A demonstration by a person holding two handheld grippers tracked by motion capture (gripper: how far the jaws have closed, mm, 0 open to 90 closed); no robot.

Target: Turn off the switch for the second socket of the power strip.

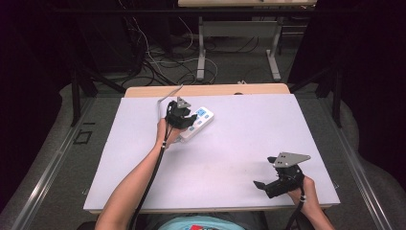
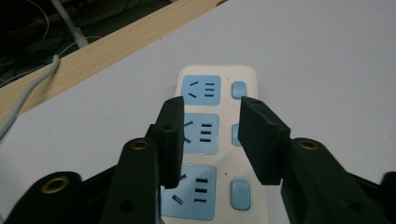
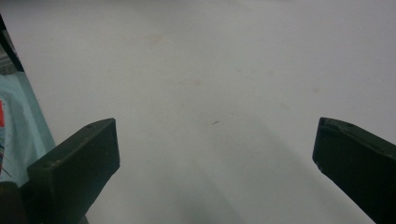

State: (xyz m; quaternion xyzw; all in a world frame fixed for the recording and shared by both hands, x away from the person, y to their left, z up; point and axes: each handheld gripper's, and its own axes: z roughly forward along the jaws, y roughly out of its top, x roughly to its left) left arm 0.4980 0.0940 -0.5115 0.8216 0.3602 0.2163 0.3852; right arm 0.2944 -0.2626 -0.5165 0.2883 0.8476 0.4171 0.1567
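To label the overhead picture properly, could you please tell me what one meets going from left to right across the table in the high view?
Left gripper at the power strip's near end → white power strip with blue sockets → bare table surface → right gripper, resting near the table's front edge.

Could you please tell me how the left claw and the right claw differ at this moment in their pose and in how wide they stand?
The left claw hangs over the white power strip at the far side of the table; the right claw rests near the front edge over bare tabletop. The left claw's jaws stand narrowly apart, framing the strip's middle socket; the right claw's jaws gape wide with nothing between them. Both are black and hand-held.
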